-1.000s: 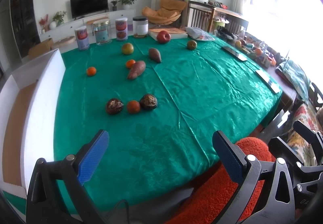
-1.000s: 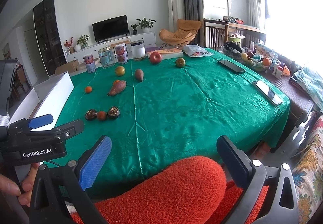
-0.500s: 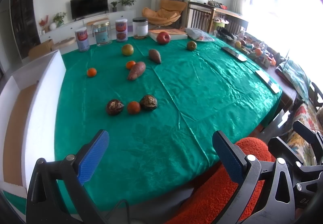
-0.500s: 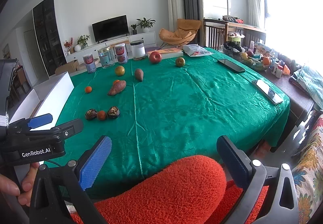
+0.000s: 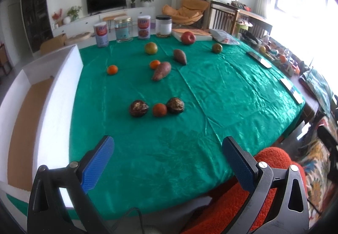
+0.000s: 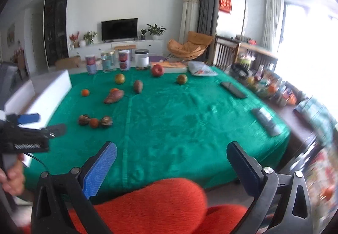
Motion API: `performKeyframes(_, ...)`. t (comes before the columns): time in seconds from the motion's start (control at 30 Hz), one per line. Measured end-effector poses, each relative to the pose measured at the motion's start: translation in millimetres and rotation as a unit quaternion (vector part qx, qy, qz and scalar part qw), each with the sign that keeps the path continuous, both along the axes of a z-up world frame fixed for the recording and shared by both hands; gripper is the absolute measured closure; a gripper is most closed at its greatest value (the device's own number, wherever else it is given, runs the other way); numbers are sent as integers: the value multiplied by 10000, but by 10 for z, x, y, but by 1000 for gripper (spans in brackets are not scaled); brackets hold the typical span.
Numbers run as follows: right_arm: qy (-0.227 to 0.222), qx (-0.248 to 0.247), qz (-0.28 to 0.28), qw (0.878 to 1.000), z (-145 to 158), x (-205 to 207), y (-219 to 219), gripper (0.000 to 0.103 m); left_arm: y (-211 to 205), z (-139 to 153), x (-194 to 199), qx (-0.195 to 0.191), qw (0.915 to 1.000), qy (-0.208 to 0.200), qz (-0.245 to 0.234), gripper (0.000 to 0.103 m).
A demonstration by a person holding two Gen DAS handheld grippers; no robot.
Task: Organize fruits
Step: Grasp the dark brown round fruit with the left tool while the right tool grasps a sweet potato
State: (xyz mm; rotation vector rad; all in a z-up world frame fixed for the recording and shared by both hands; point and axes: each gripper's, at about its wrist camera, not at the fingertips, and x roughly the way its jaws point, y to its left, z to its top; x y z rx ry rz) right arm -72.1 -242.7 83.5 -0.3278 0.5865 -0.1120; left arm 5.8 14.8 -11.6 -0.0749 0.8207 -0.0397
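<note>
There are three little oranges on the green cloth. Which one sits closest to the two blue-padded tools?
The small orange wedged between the two dark brown fruits, in the nearest row. The other two oranges lie farther back: one alone at left, one beside the sweet potato.

Right view blurred; sideboard clutter (image 6: 272, 88) unreadable; white box (image 5: 42, 107) cut off.

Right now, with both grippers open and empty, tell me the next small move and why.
Probably ease the left hand-held gripper forward toward the small orange between the two dark brown fruits. That trio is the nearest produce, all the fruit lies loose on the green cloth, and the white box sits on that side.
</note>
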Motion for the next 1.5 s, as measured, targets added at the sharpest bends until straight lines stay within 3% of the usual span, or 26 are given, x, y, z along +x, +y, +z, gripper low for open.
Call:
performKeyframes(0.07, 155, -1162, -487, 9919, 87, 126, -129, 0, 175, -24, -19, -158, 9996, -58, 229, 1)
performKeyframes(0.1, 259, -1349, -610, 9886, 120, 177, -187, 0, 245, -52, -23, -204, 9991, -67, 366, 1)
performKeyframes(0.13, 307, -1192, -571, 9908, 157, 195, -234, 0, 302, -94, -17, -246, 9984, -50, 497, 1)
performKeyframes(0.2, 323, -130, -127, 9993, 185, 192, -294, 0, 370, -205, 34, -300, 9973, 28, 669, 1)
performKeyframes(0.3, 444, 1387, 554, 9878, -97, 268, -168, 0, 369, -404, 160, -178, 9969, 233, 736, 1)
performKeyframes(0.4, 547, 2132, 763, 9725, -512, 387, 137, 0, 331, -542, 274, 68, 9968, 433, 662, 1)
performKeyframes(0.47, 484, 2402, 890, 9654, -719, 383, 321, 0, 291, -560, 297, 377, 9971, 279, 604, 1)
performKeyframes(0.57, 501, 2338, 1065, 9651, -907, 382, 539, 0, 261, -635, 342, 670, 9962, 87, 552, 1)
performKeyframes(0.73, 454, 2207, 1016, 9690, -970, 415, 580, 0, 264, -818, 528, 499, 9968, 330, 539, 1)
performKeyframes(0.87, 590, 2238, 941, 9683, -1026, 459, 562, 0, 242, -931, 649, 789, 9952, 386, 427, 1)
performKeyframes(1.17, 616, 2311, 921, 9666, -1060, 456, 530, 0, 588, -1260, 855, 435, 9905, 1170, 576, 1)
performKeyframes(1.5, 738, 2497, 854, 9617, -1108, 496, 469, 0, 636, -1288, 868, 352, 9930, 981, 555, 0)
